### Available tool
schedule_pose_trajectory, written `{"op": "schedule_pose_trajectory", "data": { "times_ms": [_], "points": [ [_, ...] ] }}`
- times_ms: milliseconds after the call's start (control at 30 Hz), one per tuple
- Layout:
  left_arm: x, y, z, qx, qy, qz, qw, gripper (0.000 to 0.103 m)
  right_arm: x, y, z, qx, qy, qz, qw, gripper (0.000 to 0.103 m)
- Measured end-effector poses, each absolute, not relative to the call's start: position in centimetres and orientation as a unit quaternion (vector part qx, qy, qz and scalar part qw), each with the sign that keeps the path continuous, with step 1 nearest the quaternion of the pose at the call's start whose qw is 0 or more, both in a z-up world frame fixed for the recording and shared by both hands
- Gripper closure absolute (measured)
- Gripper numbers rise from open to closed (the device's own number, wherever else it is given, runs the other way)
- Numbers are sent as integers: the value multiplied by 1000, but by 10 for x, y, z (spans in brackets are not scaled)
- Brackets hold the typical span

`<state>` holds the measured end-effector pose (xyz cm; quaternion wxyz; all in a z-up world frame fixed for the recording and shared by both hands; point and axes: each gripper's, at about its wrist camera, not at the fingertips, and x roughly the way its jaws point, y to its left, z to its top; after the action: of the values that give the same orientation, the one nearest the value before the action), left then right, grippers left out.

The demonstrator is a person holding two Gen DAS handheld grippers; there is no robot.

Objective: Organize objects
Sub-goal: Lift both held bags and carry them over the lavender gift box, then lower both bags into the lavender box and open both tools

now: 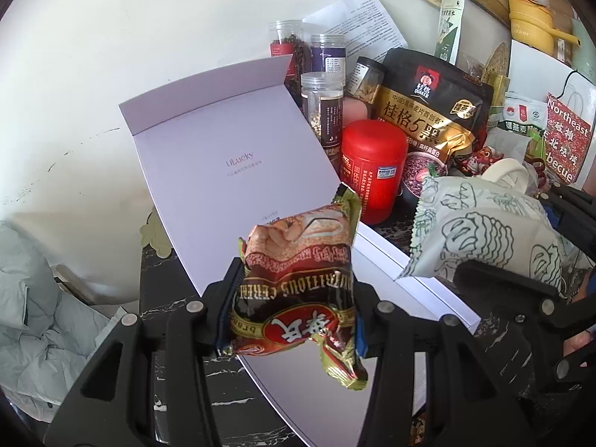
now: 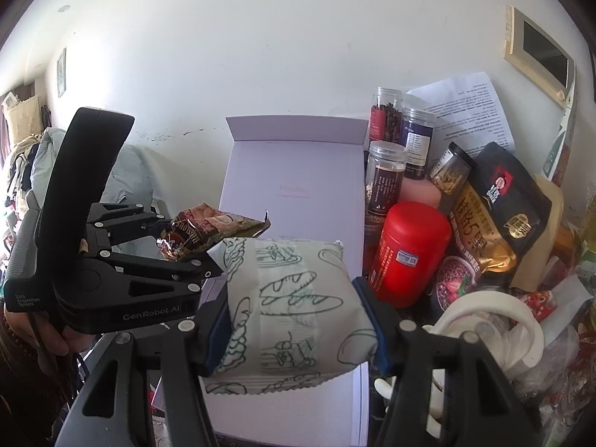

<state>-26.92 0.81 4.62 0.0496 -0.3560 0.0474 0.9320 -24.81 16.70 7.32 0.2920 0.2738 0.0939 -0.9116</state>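
My left gripper (image 1: 290,313) is shut on a brown and gold cereal packet (image 1: 298,283) and holds it above an open pale lilac box (image 1: 223,156). The packet also shows in the right wrist view (image 2: 208,227), held in the left gripper (image 2: 193,249). My right gripper (image 2: 298,320) is shut on a pale green packet with bread drawings (image 2: 294,305), held over the same lilac box (image 2: 298,186). In the left wrist view this green packet (image 1: 480,234) hangs at the right, beside the cereal packet.
Right of the box stand a red canister (image 1: 372,167), several clear jars (image 1: 322,108), a black and gold Quaker oat bag (image 1: 428,104) and more packets. A white wall is behind. Grey-green cloth (image 1: 33,290) lies at the left. The table (image 1: 167,298) is dark marble.
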Motion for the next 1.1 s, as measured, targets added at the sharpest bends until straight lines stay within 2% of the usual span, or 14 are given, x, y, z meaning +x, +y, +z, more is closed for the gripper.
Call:
{"op": "schedule_pose_trajectory", "data": {
  "times_ms": [367,1100],
  "points": [
    [-320,-6,7,-391,33,920,24,57,-301,155,41,308,93,-905,278,42],
    [-354,7,-51,-447,60,893,18,57,-340,143,-19,368,114,-881,275,42]
  ]
}}
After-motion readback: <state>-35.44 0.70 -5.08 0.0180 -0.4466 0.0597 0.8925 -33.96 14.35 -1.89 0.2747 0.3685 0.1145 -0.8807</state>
